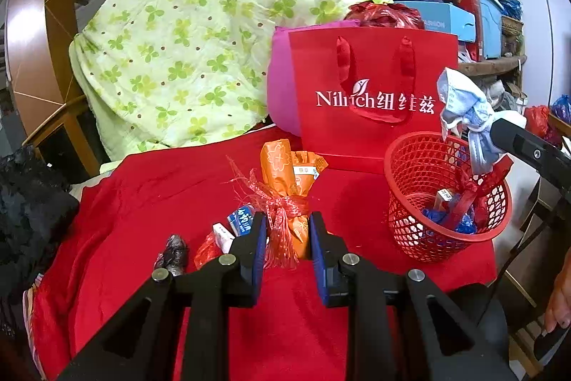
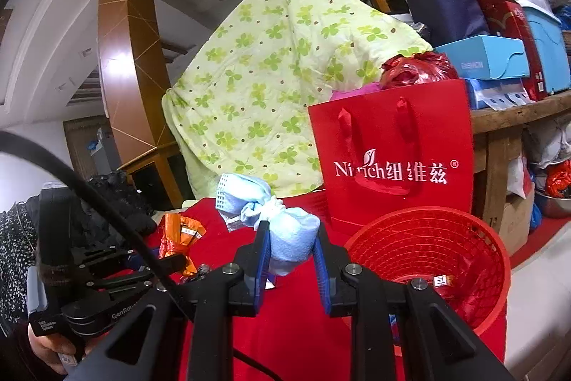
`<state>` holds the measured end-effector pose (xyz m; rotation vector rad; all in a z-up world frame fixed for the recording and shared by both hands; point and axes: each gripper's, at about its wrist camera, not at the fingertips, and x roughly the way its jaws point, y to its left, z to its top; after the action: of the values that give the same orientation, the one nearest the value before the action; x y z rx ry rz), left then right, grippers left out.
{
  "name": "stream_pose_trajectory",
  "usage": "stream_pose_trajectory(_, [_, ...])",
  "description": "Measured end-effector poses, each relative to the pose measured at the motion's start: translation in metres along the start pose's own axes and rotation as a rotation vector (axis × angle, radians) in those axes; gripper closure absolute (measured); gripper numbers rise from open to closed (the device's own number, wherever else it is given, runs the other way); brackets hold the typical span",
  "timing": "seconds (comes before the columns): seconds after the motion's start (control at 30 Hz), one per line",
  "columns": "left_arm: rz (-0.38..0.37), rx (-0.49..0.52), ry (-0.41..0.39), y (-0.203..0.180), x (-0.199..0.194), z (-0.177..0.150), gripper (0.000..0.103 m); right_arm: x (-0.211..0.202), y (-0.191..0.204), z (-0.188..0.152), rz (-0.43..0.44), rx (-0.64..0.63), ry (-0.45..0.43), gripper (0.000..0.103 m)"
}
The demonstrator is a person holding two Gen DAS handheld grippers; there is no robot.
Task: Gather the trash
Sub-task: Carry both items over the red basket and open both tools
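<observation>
My left gripper [image 1: 287, 220] is open around the lower end of an orange wrapper tied with red ribbon [image 1: 285, 181], which lies on the red cloth [image 1: 142, 202]; it also shows in the right wrist view [image 2: 178, 238]. My right gripper [image 2: 291, 231] is shut on a knotted light blue cloth bundle [image 2: 285, 234] and holds it in the air left of the red mesh basket [image 2: 446, 249]. In the left wrist view the bundle [image 1: 464, 109] hangs over the basket's [image 1: 446, 195] rim. The basket holds red and blue scraps.
Small boxes [image 1: 239, 224], a red scrap [image 1: 207, 249] and a dark lump [image 1: 173, 254] lie left of my left gripper. A red paper bag [image 1: 374, 95] stands behind, with a green quilt [image 1: 196, 34] and cluttered shelves [image 2: 499, 24] further back.
</observation>
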<state>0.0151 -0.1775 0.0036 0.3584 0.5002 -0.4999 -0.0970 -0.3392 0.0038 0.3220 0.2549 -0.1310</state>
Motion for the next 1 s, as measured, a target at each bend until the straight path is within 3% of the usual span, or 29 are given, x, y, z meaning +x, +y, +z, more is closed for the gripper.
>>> stream_pose_trajectory(0.63, [-0.033, 0.038, 0.003, -0.025, 0.014, 0.011, 0.078, -0.006, -0.025, -0.001, -0.04, 0.043, -0.012, 0.078])
stream_pose_trajectory(1.0, [-0.178, 0.041, -0.005, -0.047, 0.025, 0.015, 0.078, -0.013, -0.064, -0.002, -0.123, 0.11, -0.028, 0.078])
